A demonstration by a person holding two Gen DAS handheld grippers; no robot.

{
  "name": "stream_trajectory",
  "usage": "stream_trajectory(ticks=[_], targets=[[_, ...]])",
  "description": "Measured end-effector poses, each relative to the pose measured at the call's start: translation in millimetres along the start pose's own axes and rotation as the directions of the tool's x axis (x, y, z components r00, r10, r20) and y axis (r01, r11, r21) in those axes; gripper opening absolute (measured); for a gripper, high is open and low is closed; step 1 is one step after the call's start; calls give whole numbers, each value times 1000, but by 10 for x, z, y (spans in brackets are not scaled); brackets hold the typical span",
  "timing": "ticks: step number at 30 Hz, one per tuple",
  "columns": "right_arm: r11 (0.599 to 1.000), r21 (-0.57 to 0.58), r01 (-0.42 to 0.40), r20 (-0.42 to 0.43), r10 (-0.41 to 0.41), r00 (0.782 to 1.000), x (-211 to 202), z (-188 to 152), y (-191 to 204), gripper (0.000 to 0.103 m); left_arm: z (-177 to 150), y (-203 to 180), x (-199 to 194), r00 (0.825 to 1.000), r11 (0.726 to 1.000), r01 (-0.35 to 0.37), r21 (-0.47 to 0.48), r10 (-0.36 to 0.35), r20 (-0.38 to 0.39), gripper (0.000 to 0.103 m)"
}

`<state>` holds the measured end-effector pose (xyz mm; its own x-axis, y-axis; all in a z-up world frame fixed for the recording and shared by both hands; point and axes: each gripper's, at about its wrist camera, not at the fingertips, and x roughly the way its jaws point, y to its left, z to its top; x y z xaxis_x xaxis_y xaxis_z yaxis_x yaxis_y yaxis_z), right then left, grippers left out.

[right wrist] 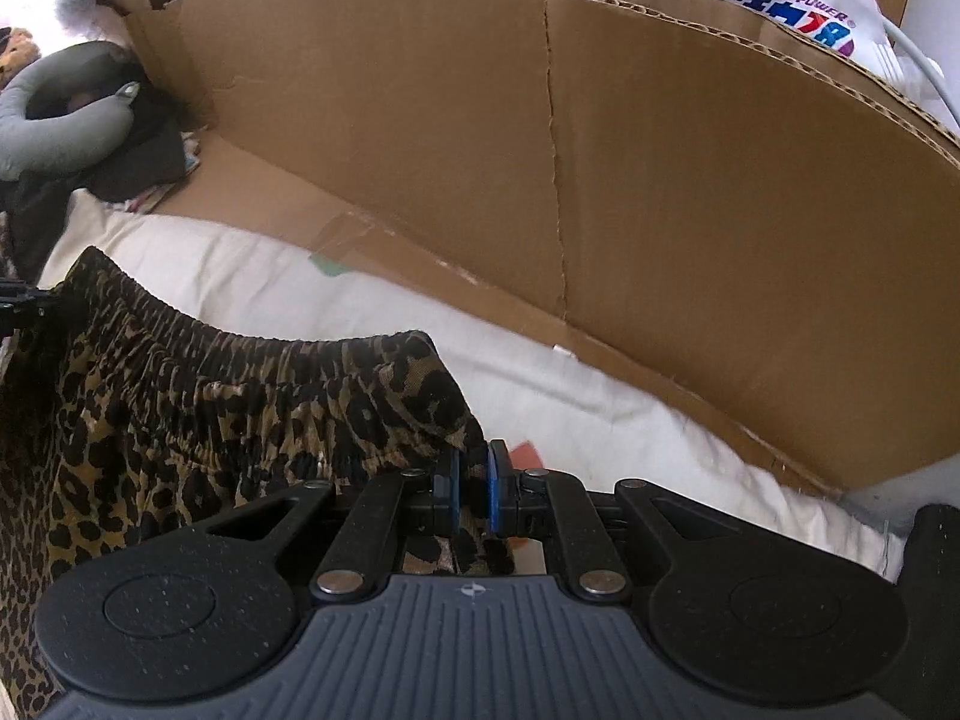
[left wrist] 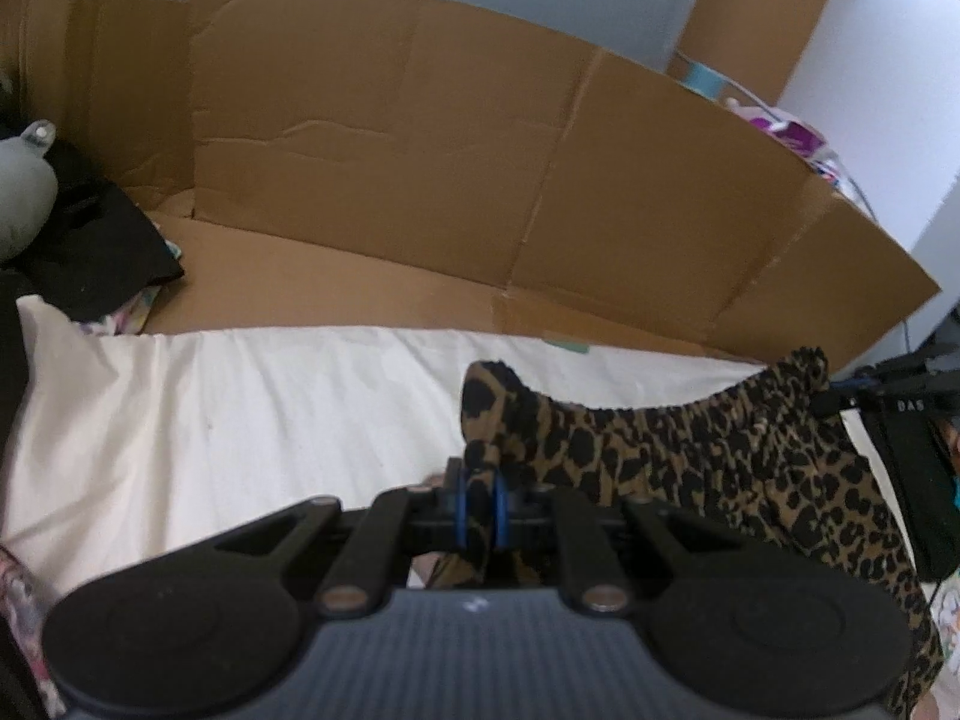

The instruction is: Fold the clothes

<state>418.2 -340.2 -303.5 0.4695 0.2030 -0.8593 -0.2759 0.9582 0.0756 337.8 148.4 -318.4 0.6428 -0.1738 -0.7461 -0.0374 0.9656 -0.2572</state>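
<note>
Two tongs share one piece of clothing here: the left tongs are pressed together on one corner of the leopard-print garment's gathered elastic waistband, and the right tongs are pinching the opposite corner of that same leopard-print garment, blue pads tight against the fabric on both sides. The waistband is stretched in a shallow sag between the two grips, held just above the white sheet that covers the bed, with the rest of the cloth hanging down toward the holder. From the left side the other device shows as a dark shape at the far end of the waistband. Behind the sheet stands a flattened cardboard panel propped up like a low wall, creased and torn along one fold. Off to the left lies a grey neck pillow on top of some black clothing. Behind the cardboard a white and purple printed bag pokes up, its lettering too distorted to read properly.
</note>
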Motion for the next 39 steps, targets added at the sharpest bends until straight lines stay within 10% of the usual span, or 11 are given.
stream_trajectory(ticks=[14,39], targets=[[994,105,32,26,-34,999,5,-185,-226,38,-3,-158,132,991,994,-107,-30,104,-80,24],[945,325,40,37,-55,998,-1528,-2107,-366,39,-756,-1568,-821,972,982,143,120,-117,-202,33]])
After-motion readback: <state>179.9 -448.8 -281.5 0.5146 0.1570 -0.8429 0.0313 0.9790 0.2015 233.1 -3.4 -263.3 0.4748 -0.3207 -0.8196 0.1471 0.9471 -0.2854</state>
